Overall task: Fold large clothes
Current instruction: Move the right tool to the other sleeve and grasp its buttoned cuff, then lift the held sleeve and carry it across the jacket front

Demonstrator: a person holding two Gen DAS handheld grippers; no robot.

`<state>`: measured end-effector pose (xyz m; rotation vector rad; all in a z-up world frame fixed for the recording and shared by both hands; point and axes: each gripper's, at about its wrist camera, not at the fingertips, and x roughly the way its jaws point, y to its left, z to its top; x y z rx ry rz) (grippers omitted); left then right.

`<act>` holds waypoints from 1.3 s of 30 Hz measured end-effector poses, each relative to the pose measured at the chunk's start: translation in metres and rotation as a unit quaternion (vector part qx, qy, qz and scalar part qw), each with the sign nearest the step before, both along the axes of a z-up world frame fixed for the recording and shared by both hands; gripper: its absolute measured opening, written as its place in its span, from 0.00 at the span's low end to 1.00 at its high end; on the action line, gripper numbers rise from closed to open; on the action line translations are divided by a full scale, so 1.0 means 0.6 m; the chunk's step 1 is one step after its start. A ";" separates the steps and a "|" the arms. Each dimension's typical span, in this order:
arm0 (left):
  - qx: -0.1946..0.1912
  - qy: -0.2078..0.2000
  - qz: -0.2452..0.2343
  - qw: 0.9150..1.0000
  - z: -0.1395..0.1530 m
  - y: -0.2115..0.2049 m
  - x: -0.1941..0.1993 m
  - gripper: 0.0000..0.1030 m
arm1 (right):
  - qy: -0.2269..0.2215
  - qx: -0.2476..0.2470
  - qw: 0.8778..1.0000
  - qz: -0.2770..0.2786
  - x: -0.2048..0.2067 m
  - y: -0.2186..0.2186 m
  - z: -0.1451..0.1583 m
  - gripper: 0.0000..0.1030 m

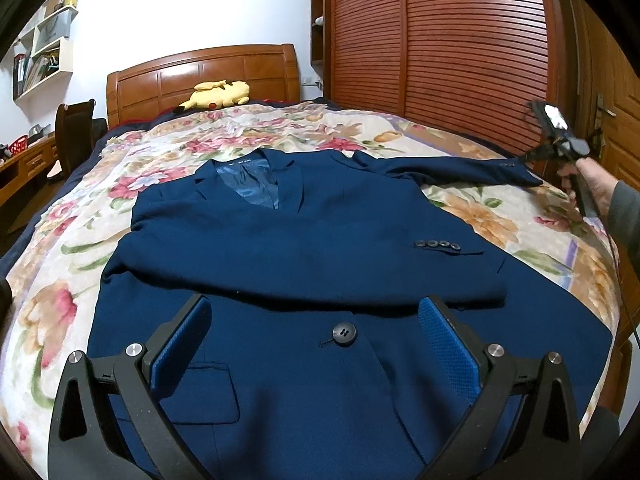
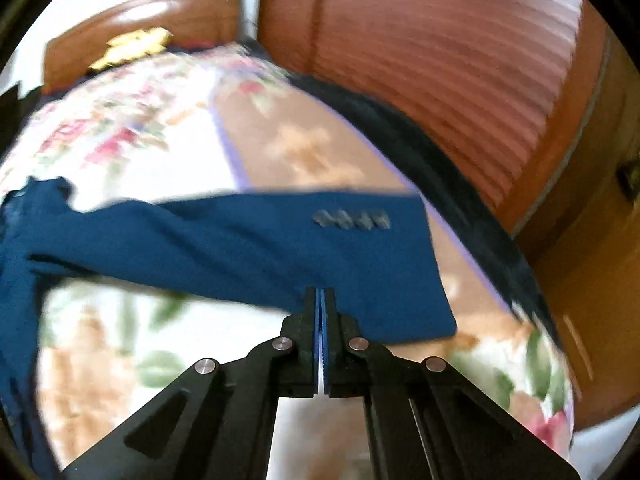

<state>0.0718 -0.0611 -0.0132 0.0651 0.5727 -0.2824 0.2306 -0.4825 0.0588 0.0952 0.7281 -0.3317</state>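
A dark blue suit jacket (image 1: 304,240) lies face up on the flowered bedspread (image 1: 72,280), collar toward the headboard. One sleeve is folded across its chest, with its cuff buttons (image 1: 438,244) showing. The other sleeve (image 1: 440,166) stretches out to the right. My left gripper (image 1: 316,304) hovers open over the jacket's lower front, near the front button (image 1: 344,333), with nothing between its pads. My right gripper (image 2: 320,294) is shut on the near edge of the outstretched sleeve (image 2: 240,240), close to the cuff. In the left wrist view a hand (image 1: 596,184) holds that right gripper (image 1: 528,158) at the cuff.
A yellow plush toy (image 1: 218,94) lies by the wooden headboard (image 1: 200,76). A slatted wooden wardrobe (image 1: 460,52) stands along the bed's right side, with a door (image 1: 616,120) beyond it. A chair (image 1: 74,128) and a desk (image 1: 28,160) stand at the left.
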 end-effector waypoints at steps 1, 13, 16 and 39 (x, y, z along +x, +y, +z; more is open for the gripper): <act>-0.001 0.001 0.000 1.000 -0.002 0.001 -0.001 1.00 | -0.011 -0.011 1.000 0.009 -0.009 0.014 0.017 0.00; 0.005 0.006 -0.003 1.000 -0.004 0.001 -0.002 1.00 | -0.003 -0.030 0.998 -0.051 -0.032 -0.024 -0.001 0.71; 0.011 0.009 -0.004 1.000 -0.008 -0.003 -0.001 1.00 | -0.007 -0.008 0.996 -0.083 -0.034 -0.062 -0.029 0.75; 0.000 0.001 -0.001 1.000 -0.001 0.005 -0.005 1.00 | -0.072 -0.043 0.992 0.090 -0.081 0.078 0.052 0.07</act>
